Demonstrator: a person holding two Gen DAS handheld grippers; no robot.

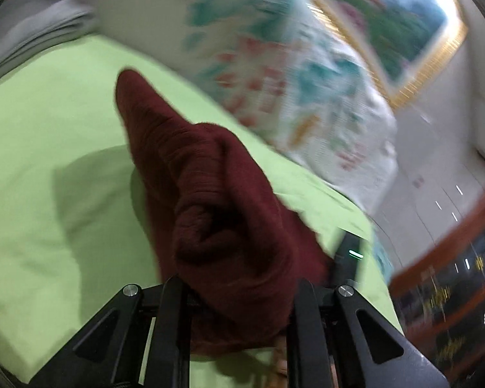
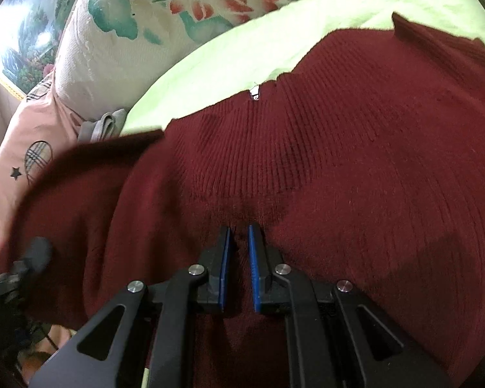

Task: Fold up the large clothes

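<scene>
A dark red ribbed sweater [image 2: 339,161] lies spread over the green bed sheet [image 2: 242,51]. My right gripper [image 2: 240,231] presses down on it, its blue pads [image 2: 225,258] pinched close on a small fold of the knit. In the left wrist view a bunched part of the sweater [image 1: 210,177] is raised off the sheet [image 1: 48,129] and drapes over my left gripper [image 1: 239,278], hiding its fingertips; the cloth hangs from the jaws, so it is held. That raised flap shows blurred at the left of the right wrist view.
A large floral pillow [image 1: 274,64] [image 2: 145,32] lies along the bed's far side, with a framed landscape picture [image 1: 388,16] behind it. Pink printed cloth [image 2: 22,135] and folded grey cloth [image 1: 26,32] sit beside the pillow. A dark wooden cabinet [image 1: 452,274] stands past the bed edge.
</scene>
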